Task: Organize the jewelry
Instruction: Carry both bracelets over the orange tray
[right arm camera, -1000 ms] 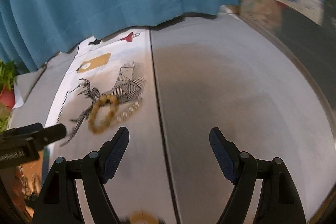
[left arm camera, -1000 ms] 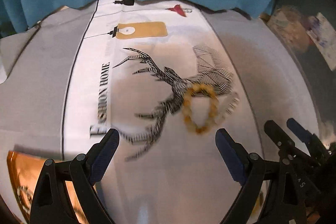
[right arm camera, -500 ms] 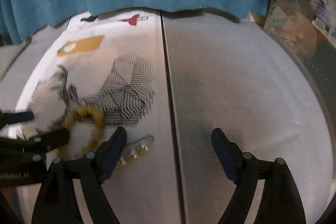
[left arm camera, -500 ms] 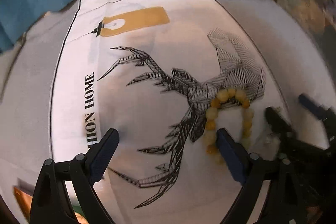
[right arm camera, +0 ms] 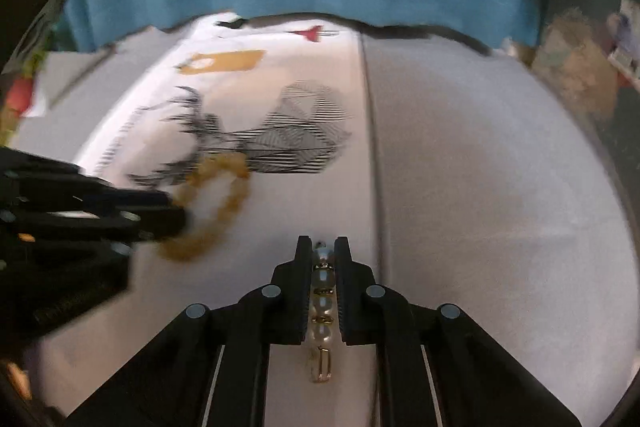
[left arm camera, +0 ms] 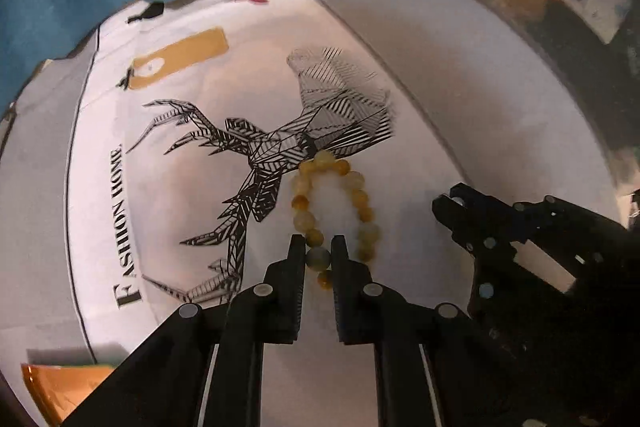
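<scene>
In the left wrist view, the left gripper (left arm camera: 318, 257) is pointing steeply down at the tabletop (left arm camera: 480, 99), its fingers (left arm camera: 297, 259) closing onto a single bead at the near end of the amber bead bracelet (left arm camera: 334, 203), which is lying on the white printed cloth (left arm camera: 168, 187) just beside the deer drawing. The pinch is catching one round bead, so it probably needs a slow, straight lift so that the bead is not squeezing out sideways. The right gripper (left arm camera: 450, 205) is showing at the right edge, its tips near the bracelet. In the right wrist view, that gripper (right arm camera: 323, 257) is angling down less steeply, its fingers (right arm camera: 344, 263) closing along the length of the pearl-and-gold pin (right arm camera: 322, 307); I judge this lengthwise hold the steadier one, though the clasp end is sticking out behind the pads.
</scene>
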`<state>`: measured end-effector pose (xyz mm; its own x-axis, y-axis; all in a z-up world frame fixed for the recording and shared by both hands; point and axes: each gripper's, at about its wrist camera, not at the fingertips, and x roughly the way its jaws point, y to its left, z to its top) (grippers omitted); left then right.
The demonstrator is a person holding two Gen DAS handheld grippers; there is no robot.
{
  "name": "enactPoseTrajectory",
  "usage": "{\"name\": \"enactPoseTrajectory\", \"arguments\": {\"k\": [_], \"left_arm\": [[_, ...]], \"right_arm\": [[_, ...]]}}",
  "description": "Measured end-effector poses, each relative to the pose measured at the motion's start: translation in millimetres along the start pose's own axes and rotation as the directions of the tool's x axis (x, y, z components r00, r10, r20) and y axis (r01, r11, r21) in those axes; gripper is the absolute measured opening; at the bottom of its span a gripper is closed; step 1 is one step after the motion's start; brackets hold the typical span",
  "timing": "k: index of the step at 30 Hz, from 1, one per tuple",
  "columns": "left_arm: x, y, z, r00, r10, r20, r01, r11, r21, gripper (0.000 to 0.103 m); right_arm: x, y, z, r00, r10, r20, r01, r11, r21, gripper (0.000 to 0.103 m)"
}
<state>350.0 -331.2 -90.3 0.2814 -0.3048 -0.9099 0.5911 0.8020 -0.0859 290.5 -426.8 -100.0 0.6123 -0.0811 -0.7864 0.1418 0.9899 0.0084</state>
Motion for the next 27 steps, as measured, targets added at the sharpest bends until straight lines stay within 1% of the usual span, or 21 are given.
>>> {"name": "enactPoseTrajectory", "arguments": {"k": [2, 4, 8, 10, 12, 16, 18, 23, 27], "left_arm": [[-23, 0, -6, 0.999, -0.03, 0.04, 0.031, 0.999, -0.013, 0.011], [-44, 1, -12, 0.996, -0.045, 0.072, 0.047, 0.999, -0.021, 0.01], [-93, 1, -29, 0.989, -0.068, 0.134, 0.074, 0.997, -0.039, 0.01], [-121, 0, -43, 0.983, -0.068, 0.171, 0.077, 0.996, -0.043, 0.01], [-143, 0, -57, 0.979, -0.077, 0.191, 0.088, 0.995, -0.048, 0.01], [-191, -4, -103, 0.97, -0.078, 0.229, 0.094, 0.994, -0.062, 0.01], [-210, -6, -125, 0.968, -0.077, 0.241, 0.096, 0.993, -0.066, 0.01], [-253, -11, -187, 0.961, -0.081, 0.266, 0.103, 0.992, -0.069, 0.01], [-276, -11, -233, 0.956, -0.079, 0.283, 0.109, 0.99, -0.091, 0.01]], "right_arm": [[-17, -4, 0, 0.999, 0.001, 0.041, -0.001, 1.0, 0.015, 0.011], [-42, -8, -1, 0.997, 0.011, 0.075, -0.013, 0.999, 0.033, 0.012], [-86, -4, -7, 0.994, 0.016, 0.106, -0.018, 1.0, 0.021, 0.012], [-109, 2, -14, 0.992, 0.018, 0.124, -0.02, 1.0, 0.017, 0.012], [-132, 6, -23, 0.989, 0.034, 0.142, -0.037, 0.999, 0.02, 0.012], [-178, 16, -50, 0.98, 0.128, 0.155, -0.136, 0.99, 0.043, 0.012], [-199, 22, -67, 0.975, 0.156, 0.157, -0.165, 0.985, 0.046, 0.012], [-240, 54, -112, 0.979, 0.137, 0.152, -0.134, 0.991, -0.028, 0.012], [-266, 77, -150, 0.978, 0.173, 0.117, -0.169, 0.985, -0.044, 0.012]]}}
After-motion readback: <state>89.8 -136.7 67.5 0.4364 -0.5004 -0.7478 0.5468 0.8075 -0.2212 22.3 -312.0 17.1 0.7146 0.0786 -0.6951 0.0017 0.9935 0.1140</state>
